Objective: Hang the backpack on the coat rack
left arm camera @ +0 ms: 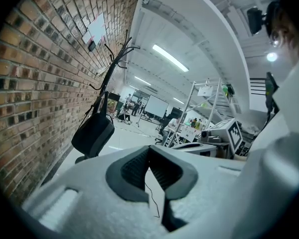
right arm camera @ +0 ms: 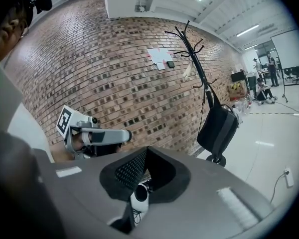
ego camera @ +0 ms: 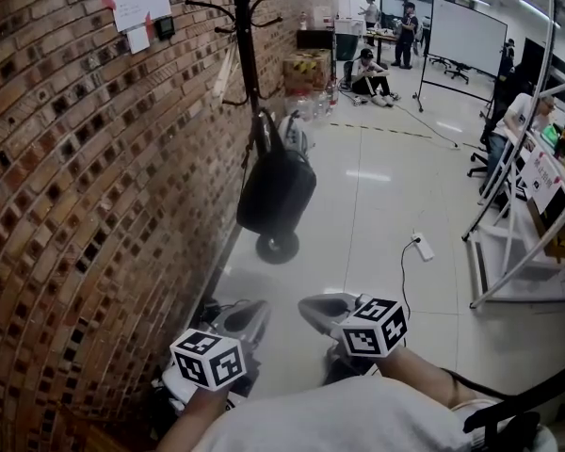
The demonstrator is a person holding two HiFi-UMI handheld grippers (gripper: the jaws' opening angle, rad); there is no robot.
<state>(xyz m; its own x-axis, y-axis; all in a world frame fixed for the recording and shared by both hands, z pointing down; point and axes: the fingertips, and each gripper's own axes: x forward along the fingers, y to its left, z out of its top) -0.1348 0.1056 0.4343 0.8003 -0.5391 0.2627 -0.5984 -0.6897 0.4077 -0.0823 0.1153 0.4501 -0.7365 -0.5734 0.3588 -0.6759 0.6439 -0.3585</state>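
Note:
A black backpack (ego camera: 276,191) hangs by its top loop from a low hook of the black coat rack (ego camera: 245,36), which stands against the brick wall. It also shows in the left gripper view as the backpack (left arm camera: 92,133) on the rack (left arm camera: 112,68), and in the right gripper view as the backpack (right arm camera: 218,128). My left gripper (ego camera: 256,307) and right gripper (ego camera: 308,305) are side by side close to my body, well short of the bag. The left gripper (left arm camera: 149,149) is shut and holds nothing, and so does the right gripper (right arm camera: 147,151).
The brick wall (ego camera: 75,205) runs along the left, with a paper sheet (ego camera: 137,3) pinned on it. A power strip (ego camera: 422,247) and its cable lie on the pale floor. A metal shelf frame (ego camera: 527,215) stands at the right. A whiteboard (ego camera: 466,34), boxes (ego camera: 306,69) and several people are far back.

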